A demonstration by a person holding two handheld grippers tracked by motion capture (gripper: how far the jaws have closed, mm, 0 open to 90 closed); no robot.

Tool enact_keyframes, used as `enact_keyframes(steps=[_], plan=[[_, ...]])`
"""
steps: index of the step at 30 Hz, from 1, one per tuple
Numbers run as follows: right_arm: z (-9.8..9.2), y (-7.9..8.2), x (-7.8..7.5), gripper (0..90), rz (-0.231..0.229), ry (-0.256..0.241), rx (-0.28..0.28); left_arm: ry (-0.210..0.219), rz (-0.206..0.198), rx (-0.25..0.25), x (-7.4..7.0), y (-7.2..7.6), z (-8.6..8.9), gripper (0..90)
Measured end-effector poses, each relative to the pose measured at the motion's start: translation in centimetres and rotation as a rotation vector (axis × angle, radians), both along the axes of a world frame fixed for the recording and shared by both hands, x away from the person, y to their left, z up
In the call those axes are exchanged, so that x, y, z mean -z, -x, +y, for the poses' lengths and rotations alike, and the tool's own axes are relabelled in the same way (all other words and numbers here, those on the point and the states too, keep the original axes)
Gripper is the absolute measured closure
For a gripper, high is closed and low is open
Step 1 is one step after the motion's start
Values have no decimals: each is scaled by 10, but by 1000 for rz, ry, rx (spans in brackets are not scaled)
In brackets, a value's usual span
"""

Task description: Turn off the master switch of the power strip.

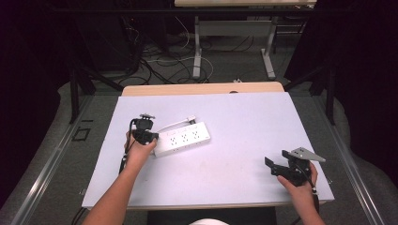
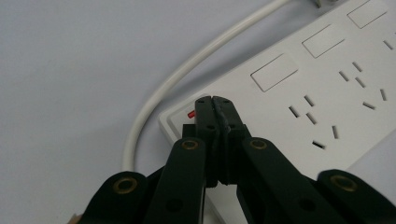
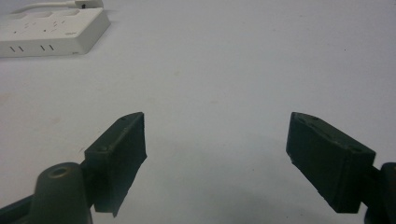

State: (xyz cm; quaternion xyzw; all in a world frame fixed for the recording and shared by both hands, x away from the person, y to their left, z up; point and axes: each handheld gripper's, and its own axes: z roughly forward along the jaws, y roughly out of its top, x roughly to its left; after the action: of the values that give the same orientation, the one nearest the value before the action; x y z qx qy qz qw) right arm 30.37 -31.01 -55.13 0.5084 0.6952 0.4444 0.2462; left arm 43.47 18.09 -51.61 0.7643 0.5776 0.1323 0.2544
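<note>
Nearest the person, the right gripper (image 1: 274, 167) is resting low over the bare near-right part of the worktop (image 1: 244, 136), well apart from the work. In the right gripper view its jaws are standing wide apart with nothing between them (image 3: 215, 154), and the power strip (image 3: 49, 31) is lying far off at the upper left.

Farther in, on the left half of the worktop, the left gripper (image 1: 151, 137) is meeting the near-left end of the white power strip (image 1: 182, 138), which is lying flat and slightly askew. In the left gripper view the jaws are pressed together, tip against tip (image 2: 215, 103), and their joined point is bearing down on the strip's end panel, just beside a small red switch or indicator (image 2: 191, 113). Whether the tips are actually touching the red part cannot be told.

Beyond the tips, the strip's row of socket openings and blank square covers is running away to the upper right, and its white cord (image 2: 187, 70) is curving from the strip's end around its far side.

Judged step: the closed left jaws are serving as a poking tool to toggle the strip's switch. The next move is calling for a short, firm push straight down on the red part, with the strip kept from sliding; the idle right gripper could steady the far end.
</note>
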Motion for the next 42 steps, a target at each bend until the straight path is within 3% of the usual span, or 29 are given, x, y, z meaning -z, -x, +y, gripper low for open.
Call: enact_keyframes(steps=[12, 17, 23, 40, 42], plan=[[0, 0, 1, 192, -7, -7, -1, 12, -9, -20, -2, -1, 4, 900], [0, 0, 0, 192, 8, 1, -2, 22, -33, -20, -4, 0, 6, 900], [0, 0, 1, 191, -14, -14, 2, 39, -55, -23, -7, 2, 7, 885], [-1, 0, 0, 191, -5, -8, -2, 109, -115, 21, -19, 9, 5, 758], [-1, 0, 0, 191, -6, -7, -1, 107, -107, 34, -21, 9, 5, 744]])
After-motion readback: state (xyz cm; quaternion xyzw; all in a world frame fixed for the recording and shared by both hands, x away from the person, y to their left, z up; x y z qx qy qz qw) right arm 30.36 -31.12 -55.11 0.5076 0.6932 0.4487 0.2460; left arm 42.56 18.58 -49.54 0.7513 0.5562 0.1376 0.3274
